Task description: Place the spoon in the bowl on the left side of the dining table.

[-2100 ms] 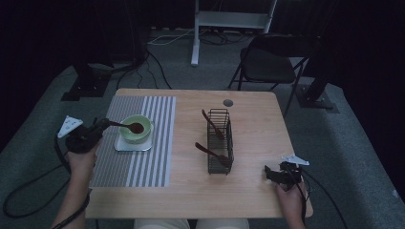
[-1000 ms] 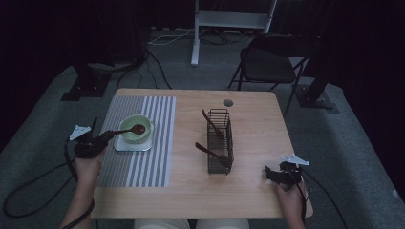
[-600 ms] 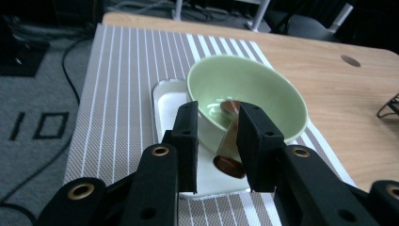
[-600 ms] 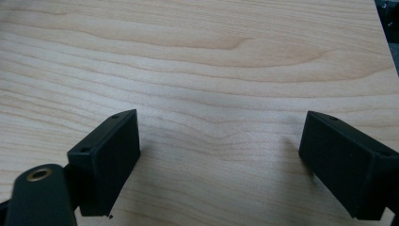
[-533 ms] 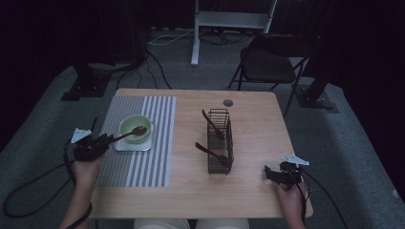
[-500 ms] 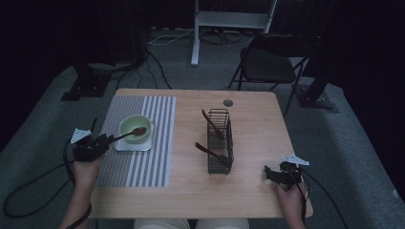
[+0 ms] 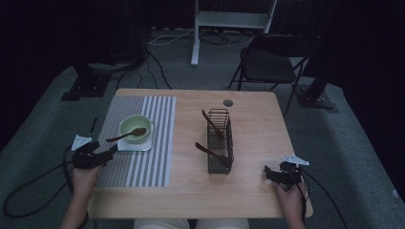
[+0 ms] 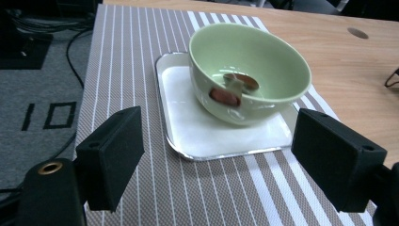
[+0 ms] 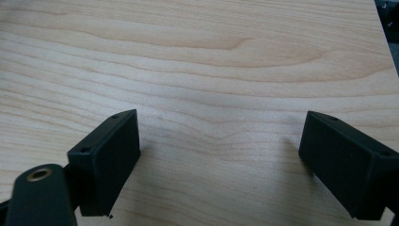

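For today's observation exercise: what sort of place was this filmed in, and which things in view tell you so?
Probably a recording studio or lab, not a home: dark curtained surroundings, cables trailing over grey carpet, equipment stands, a folding chair, and one wooden table staged with a bowl and wire basket.

spoon [image 8: 234, 87] handle hidden behind bowl [image 8: 263, 61] wall, bowl reflection blurring it

pale green bowl [image 8: 263, 80], grey striped mat [image 7: 143, 157]
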